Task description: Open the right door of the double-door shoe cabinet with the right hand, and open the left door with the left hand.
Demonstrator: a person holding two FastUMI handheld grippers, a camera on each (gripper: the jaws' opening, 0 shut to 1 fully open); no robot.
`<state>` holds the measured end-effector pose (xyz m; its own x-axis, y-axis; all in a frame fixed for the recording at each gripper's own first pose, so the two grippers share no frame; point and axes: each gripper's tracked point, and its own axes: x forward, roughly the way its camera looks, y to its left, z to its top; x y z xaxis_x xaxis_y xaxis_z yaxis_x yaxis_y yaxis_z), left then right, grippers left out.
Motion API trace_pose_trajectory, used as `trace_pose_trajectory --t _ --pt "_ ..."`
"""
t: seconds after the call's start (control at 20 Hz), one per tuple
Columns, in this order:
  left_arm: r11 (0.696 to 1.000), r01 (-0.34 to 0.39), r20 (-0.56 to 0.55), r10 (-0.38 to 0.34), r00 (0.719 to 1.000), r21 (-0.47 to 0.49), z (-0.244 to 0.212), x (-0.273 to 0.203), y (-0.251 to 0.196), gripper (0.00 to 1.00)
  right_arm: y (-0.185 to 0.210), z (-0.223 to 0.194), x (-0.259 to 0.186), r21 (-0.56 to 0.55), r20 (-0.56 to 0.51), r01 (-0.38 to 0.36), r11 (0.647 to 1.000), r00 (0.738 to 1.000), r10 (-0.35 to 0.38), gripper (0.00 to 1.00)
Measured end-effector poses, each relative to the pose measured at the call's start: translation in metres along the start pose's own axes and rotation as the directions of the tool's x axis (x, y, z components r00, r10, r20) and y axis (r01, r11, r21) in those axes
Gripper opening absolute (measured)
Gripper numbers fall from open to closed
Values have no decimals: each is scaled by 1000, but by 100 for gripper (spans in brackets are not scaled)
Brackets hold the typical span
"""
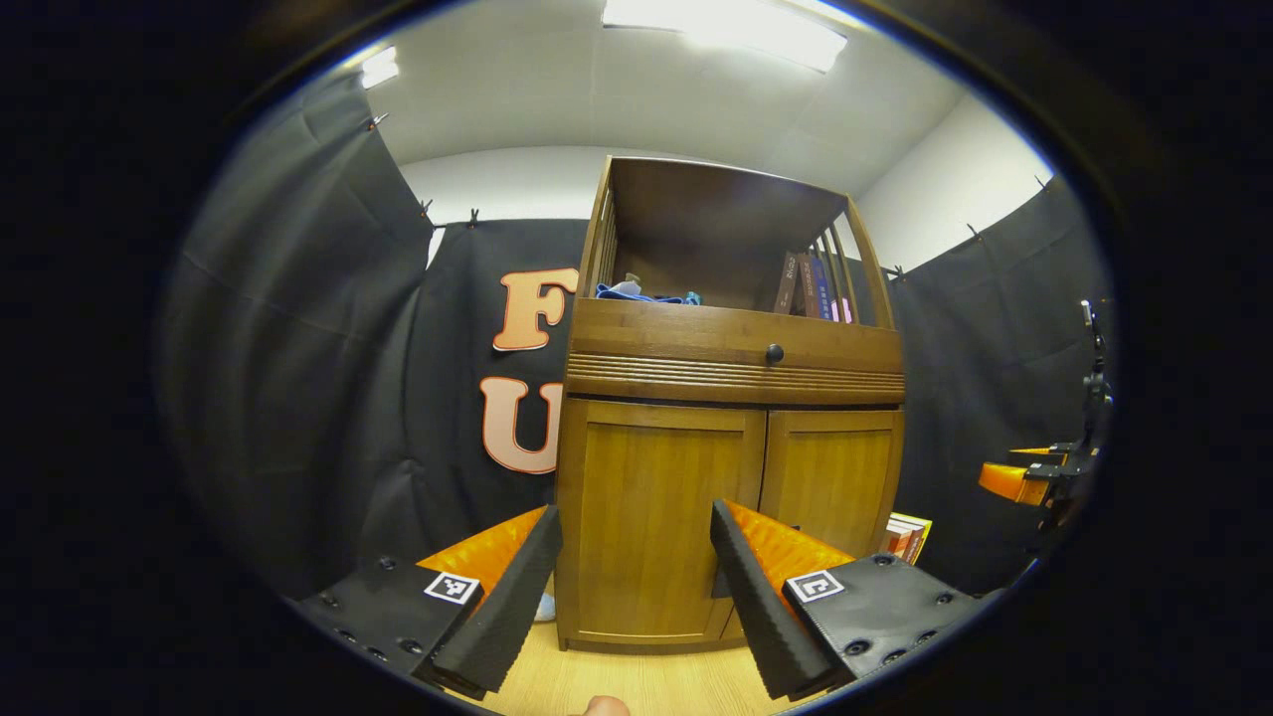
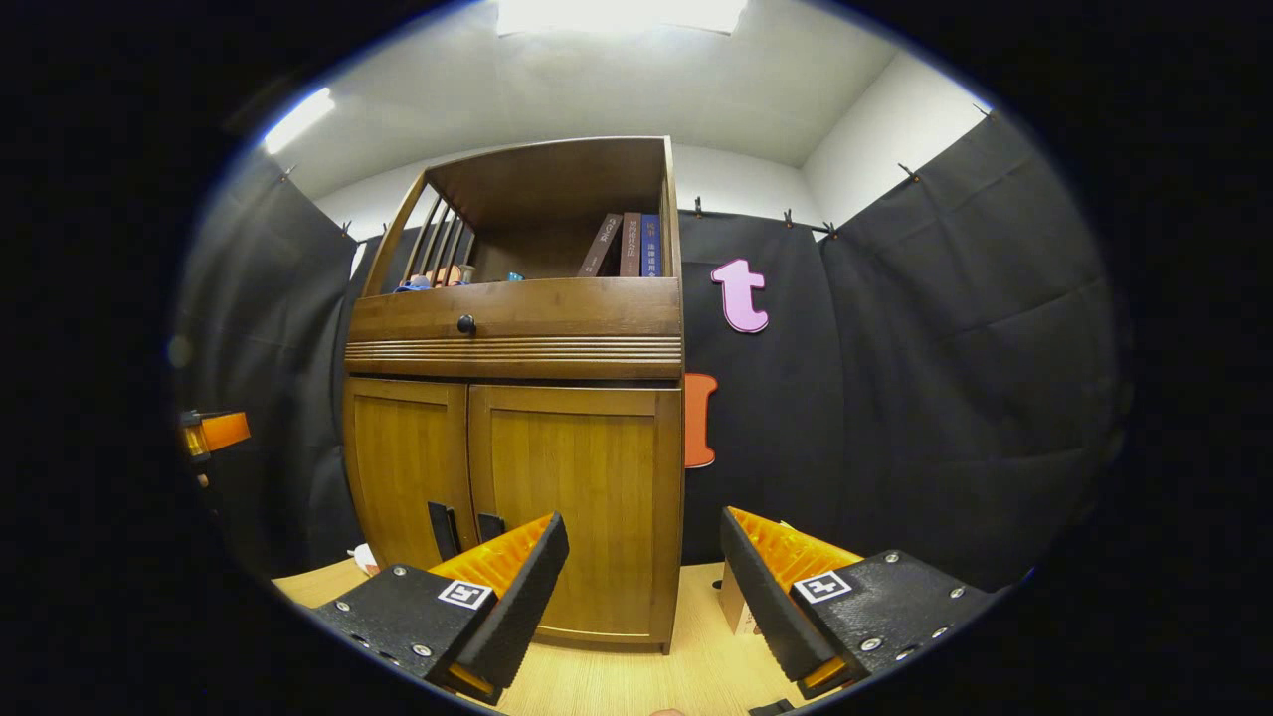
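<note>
A: Black cloth point(image 1: 328, 398) on all sides, pale wood floor point(image 1: 636, 681), white ceiling with a light panel point(image 1: 726, 30). Cabinet?

B: Shoe cabinet point(image 1: 731, 358) stands on the floor against the cloth, centre of the left gripper view. Left door point(image 1: 651, 517) and right door point(image 1: 835, 482) both flat shut. Drawer with a dark knob point(image 1: 774, 353) above them, open shelf on top.

A: Handles?

B: Two dark handles point(image 2: 443, 530) low at the door seam in the right gripper view, partly cut off behind the finger. Hard to make out in the left gripper view.

A: Grippers?

B: Left gripper point(image 1: 636, 597) spread wide, nothing between the fingers, short of the left door. Right gripper point(image 2: 644, 592) also spread wide, empty, facing the cabinet's right edge, not touching it.

A: Shelf?

B: Books point(image 1: 811, 286) leaning at the right, something blue point(image 1: 641, 293) at the left, can't tell what. More books point(image 1: 905, 537) on the floor by the cabinet, mostly hidden. Small box point(image 2: 734, 602) behind the right gripper's finger, cut off.
</note>
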<state>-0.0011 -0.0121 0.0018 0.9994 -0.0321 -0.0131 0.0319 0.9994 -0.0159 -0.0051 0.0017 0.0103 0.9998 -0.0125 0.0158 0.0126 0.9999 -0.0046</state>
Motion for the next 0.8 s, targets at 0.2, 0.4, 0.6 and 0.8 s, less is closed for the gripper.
trace_pose_trajectory --t 0.2,0.4,0.6,0.8 --pt "1000 -9 -3 9 1000 12 -1 -2 2 94 12 -17 6 6 -17 -10 1000 1000 10 99" --pt "1000 -18 -4 18 1000 12 -1 -6 4 99 44 -39 16 11 -38 -53 999 998 54 99" --pt "999 -32 -13 32 999 28 -3 -9 10 94 84 -63 25 29 -75 -130 991 988 131 94" --pt "998 -46 -16 46 999 37 -3 -14 19 99 113 -86 39 35 -90 -161 986 982 164 95"
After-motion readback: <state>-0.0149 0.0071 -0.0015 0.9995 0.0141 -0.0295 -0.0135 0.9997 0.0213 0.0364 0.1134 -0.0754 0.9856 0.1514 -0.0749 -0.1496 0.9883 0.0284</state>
